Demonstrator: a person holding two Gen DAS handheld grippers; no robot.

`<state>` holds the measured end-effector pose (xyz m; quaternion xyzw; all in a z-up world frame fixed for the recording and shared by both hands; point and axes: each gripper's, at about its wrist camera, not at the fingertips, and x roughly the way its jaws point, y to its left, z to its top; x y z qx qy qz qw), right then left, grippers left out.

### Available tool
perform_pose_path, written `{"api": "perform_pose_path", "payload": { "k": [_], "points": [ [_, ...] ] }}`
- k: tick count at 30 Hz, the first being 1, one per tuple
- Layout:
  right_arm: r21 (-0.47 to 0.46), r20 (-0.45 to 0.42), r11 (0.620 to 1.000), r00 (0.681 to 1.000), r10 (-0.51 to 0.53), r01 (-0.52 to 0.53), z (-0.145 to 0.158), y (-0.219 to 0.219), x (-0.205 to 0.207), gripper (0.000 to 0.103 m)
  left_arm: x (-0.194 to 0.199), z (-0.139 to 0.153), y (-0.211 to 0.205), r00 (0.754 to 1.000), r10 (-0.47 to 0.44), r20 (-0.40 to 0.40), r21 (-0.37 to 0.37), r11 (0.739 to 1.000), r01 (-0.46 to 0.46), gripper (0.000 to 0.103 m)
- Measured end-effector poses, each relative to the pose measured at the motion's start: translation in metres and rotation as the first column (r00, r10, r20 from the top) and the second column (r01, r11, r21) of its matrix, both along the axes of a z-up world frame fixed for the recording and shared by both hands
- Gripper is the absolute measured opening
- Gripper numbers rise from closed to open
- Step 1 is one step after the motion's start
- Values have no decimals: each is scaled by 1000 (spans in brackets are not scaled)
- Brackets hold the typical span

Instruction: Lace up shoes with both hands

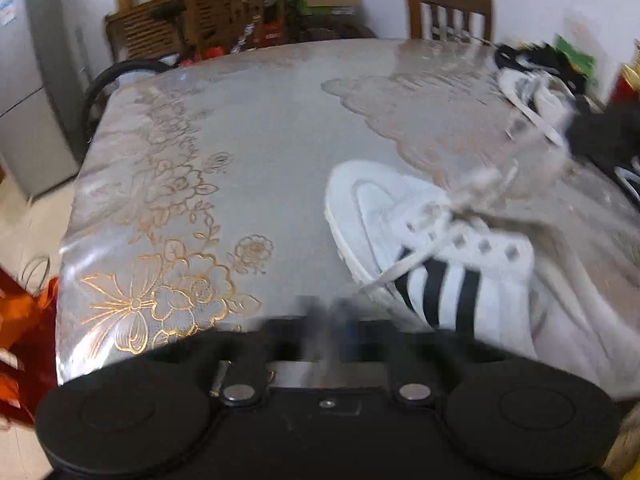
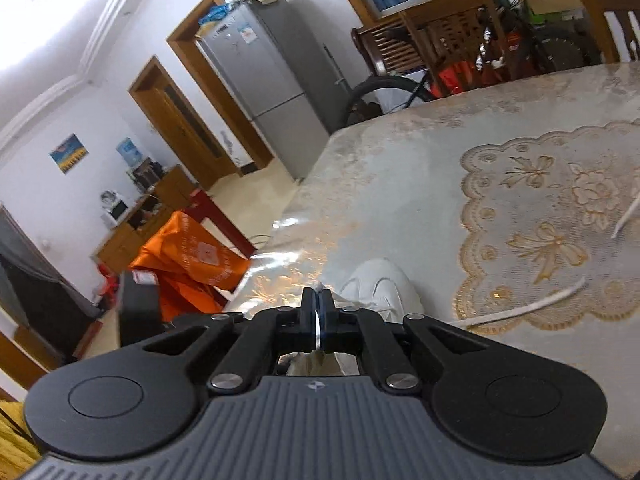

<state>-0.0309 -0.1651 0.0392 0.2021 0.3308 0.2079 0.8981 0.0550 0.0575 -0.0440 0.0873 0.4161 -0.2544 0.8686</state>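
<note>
- Left wrist view: white shoe (image 1: 432, 264) with black stripes lying on the table (image 1: 260, 152), toe toward the far edge; likely light, upper soft and yielding.
- Flat white lace (image 1: 394, 270) trailing off the shoe's near side: limp, slippery; best pinched near its free end.
- Left gripper (image 1: 330, 320) blurred just in front of the shoe, jaws pressed together; whether on the lace, cannot tell.
- Second shoe (image 1: 532, 96) well beyond the first, near a wooden chair (image 1: 448, 8).
- Right wrist view: right gripper (image 2: 319, 312) pinched shut on a thin white strip, probably lace, above the shoe's toe (image 2: 380, 284).
- Loose lace ends (image 2: 532, 306) right of the toe, liable to snag.
</note>
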Motion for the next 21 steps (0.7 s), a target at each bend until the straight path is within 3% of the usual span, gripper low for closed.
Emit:
{"api": "perform_pose_path", "payload": {
  "k": [2, 5, 7, 10, 17, 21],
  "points": [
    [-9, -22, 1000, 1000, -6, 5, -2, 0, -1, 7, 1, 14, 13, 997, 80, -17, -106, 991, -82, 3],
    [-63, -22, 998, 999, -24, 22, -4, 1, -6, 19, -6, 55, 38, 984, 179, 16, -272, 948, -168, 2],
    [-102, -17, 994, 999, -37, 35, -7, 1, -9, 22, -17, 91, 55, 970, 233, 63, -377, 906, -193, 2],
    [-124, -24, 991, 998, -51, 48, -13, 0, -12, 23, -32, 135, 69, 951, 276, 141, -463, 867, -183, 2],
    [-116, -20, 992, 999, -43, 40, -18, 2, -13, 25, -60, 200, 74, 904, 317, 288, -559, 822, -110, 2],
    [-105, -5, 994, 999, -42, 41, -18, 2, -15, 37, -70, 218, 69, 885, 317, 341, -528, 843, -99, 3]
  ]
}}
